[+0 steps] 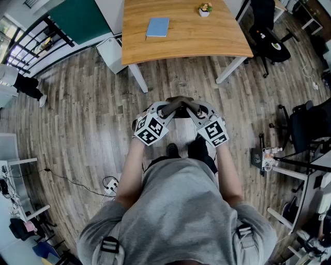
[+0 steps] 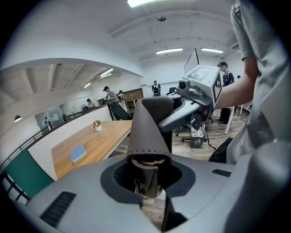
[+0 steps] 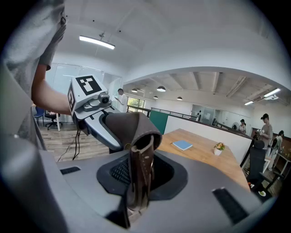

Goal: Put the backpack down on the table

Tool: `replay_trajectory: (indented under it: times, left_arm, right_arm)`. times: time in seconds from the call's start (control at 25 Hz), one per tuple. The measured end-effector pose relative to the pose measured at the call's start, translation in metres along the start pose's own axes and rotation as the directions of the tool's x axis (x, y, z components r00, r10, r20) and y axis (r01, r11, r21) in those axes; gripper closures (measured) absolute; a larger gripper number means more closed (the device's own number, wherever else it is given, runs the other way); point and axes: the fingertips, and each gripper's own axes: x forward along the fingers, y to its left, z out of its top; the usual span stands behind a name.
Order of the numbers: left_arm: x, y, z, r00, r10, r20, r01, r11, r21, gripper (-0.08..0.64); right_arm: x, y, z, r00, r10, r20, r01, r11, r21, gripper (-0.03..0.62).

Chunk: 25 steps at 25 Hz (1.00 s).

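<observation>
A brown leather handle strap [image 1: 179, 102] arches between my two grippers, in front of the person's waist and above the floor. My left gripper [image 1: 168, 109] is shut on its left end, and the strap [image 2: 150, 132] rises from those jaws. My right gripper [image 1: 194, 109] is shut on the right end, where the strap [image 3: 134, 132] folds over the jaws. Only a dark patch of the backpack [image 1: 181, 114] shows under the handle; the rest is hidden. The wooden table [image 1: 217, 39] stands ahead, well apart from both grippers.
A blue book [image 1: 158, 27] and a small potted plant [image 1: 205, 9] lie on the table. Black office chairs [image 1: 269, 36] stand to its right, and a white bin [image 1: 111, 54] to its left. A power strip with cable [image 1: 109, 187] lies on the floor at the left.
</observation>
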Motion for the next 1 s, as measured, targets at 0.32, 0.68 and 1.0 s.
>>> replay_trajectory:
  times: [0.32, 0.68, 1.0]
  left_arm:
    - [0.0036, -0.0027, 0.0042, 1.000, -0.001, 0.000, 0.001, 1.000, 0.011, 0.460]
    - [0.0031, -0.0044, 0.0025, 1.000, -0.004, -0.003, 0.004, 1.000, 0.017, 0.462]
    - [-0.0038, -0.0030, -0.0003, 1.000, -0.005, 0.008, 0.005, 1.000, 0.023, 0.462]
  right_arm:
    - [-0.0049, -0.0033, -0.0027, 1.000, -0.009, 0.002, 0.009, 1.000, 0.004, 0.525]
    - [-0.0054, -0.0011, -0.0038, 1.000, -0.013, 0.004, 0.013, 1.000, 0.002, 0.522]
    - [-0.0033, 0.0050, 0.0013, 1.000, -0.017, -0.001, 0.017, 1.000, -0.012, 0.518]
